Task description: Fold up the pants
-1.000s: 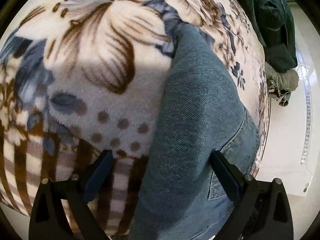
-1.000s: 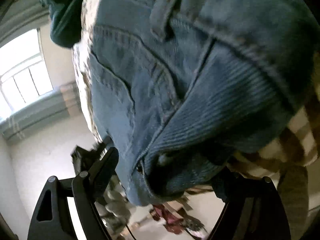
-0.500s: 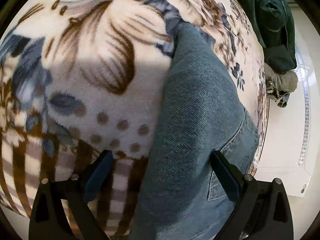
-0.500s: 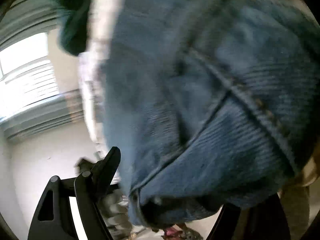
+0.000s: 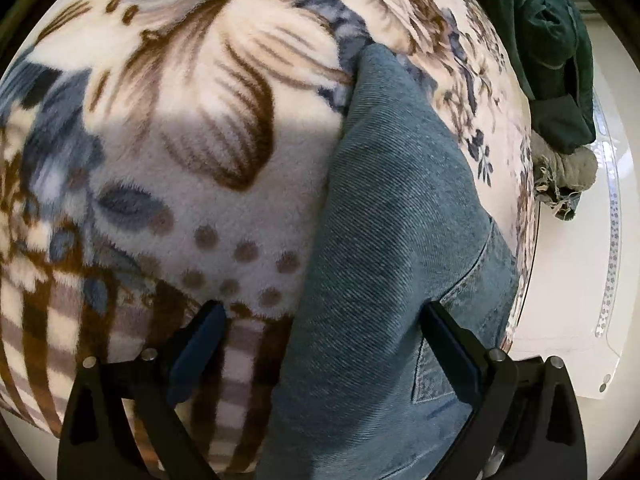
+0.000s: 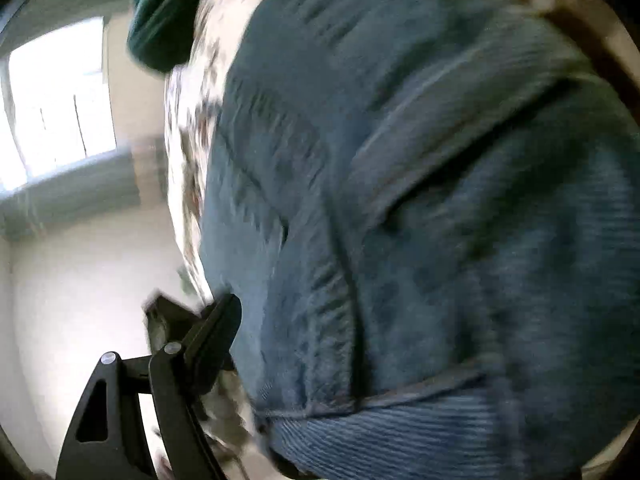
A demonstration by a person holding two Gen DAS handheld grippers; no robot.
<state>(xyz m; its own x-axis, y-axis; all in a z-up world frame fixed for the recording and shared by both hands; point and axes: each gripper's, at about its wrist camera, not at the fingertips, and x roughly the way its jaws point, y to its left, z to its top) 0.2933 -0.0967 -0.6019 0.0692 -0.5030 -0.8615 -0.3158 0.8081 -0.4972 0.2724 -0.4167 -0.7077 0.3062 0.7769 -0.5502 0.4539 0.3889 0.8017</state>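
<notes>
Pants lie on the floral blanket, seemingly part-folded with more folds left; left gripper jaws wide open over the denim, right gripper state unclear, far jaw hidden by blurred denim.

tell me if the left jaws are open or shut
Open. The left gripper has its jaws spread wide, one over the floral blanket, the other over the jeans, with no fabric pinched between them.
</notes>
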